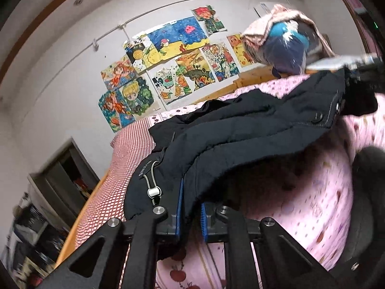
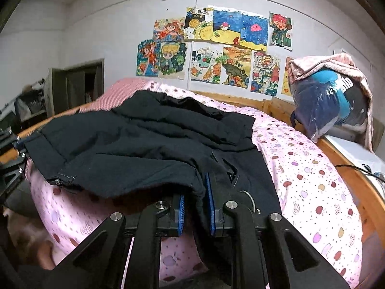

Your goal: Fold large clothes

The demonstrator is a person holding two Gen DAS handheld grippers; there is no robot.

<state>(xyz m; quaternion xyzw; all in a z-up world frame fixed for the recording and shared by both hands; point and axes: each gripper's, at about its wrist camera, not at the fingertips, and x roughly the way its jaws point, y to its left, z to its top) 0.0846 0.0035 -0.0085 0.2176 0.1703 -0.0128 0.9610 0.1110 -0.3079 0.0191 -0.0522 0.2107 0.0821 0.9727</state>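
You had both corners pinched: left gripper (image 1: 191,208) jaws clamped on the black jacket (image 1: 240,130) hem, right gripper (image 2: 195,208) jaws clamped on its other near edge. Jacket lay rumpled on the bed (image 2: 312,180), 12 o'clock of both grippers. No fold made; all folds remained.

One dark jacket (image 2: 144,139), two hand-held grippers (image 1: 191,207) (image 2: 196,204), one bed (image 2: 312,180), one bagged bundle (image 2: 329,101), about ten wall drawings (image 2: 216,50).

Dark jacket (image 2: 144,139) between blue-padded fingers (image 2: 210,200)
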